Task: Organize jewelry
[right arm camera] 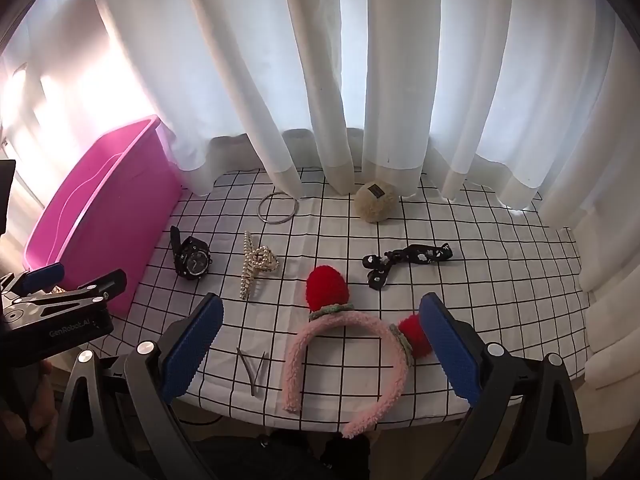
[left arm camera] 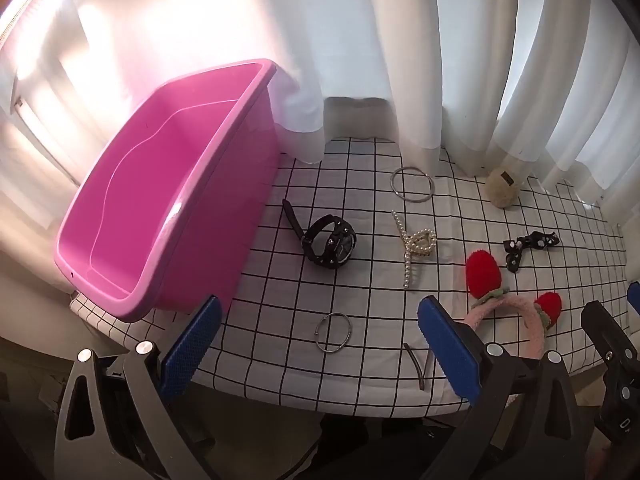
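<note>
An empty pink bin stands at the table's left. On the checked cloth lie a black watch, a pearl hair claw, a large silver bangle, a small silver bangle, a dark hair clip, a pink headband with red pompoms, a black scrunchie bow and a beige pompom. My left gripper is open above the small bangle. My right gripper is open over the headband.
White curtains hang along the table's back edge and touch the cloth. The table's front edge runs just before both grippers. The left gripper also shows at the left of the right wrist view.
</note>
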`<action>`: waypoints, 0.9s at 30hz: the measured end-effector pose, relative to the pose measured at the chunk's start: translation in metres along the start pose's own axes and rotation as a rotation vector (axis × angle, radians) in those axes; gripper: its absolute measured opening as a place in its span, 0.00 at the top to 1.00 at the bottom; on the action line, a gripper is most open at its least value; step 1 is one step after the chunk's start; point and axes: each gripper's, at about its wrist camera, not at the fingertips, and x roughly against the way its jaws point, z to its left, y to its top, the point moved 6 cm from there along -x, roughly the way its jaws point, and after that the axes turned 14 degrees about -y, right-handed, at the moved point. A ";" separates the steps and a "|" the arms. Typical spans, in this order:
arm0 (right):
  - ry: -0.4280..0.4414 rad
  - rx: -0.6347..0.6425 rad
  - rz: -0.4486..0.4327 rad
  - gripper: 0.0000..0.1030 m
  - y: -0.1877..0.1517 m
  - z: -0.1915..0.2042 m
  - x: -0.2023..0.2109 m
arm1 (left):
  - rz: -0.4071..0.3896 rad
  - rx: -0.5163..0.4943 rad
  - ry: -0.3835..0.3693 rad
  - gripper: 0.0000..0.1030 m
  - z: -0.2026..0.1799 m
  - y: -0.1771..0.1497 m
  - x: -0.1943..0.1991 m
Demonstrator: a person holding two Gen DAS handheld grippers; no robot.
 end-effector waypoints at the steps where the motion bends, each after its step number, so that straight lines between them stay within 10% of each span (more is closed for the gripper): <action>1: 0.000 0.001 0.000 0.09 0.000 0.000 0.000 | 0.000 0.001 0.001 0.06 0.000 0.000 0.000; 27: 0.017 -0.010 -0.001 0.09 -0.001 -0.001 0.001 | -0.009 0.001 0.000 0.06 -0.002 -0.002 0.001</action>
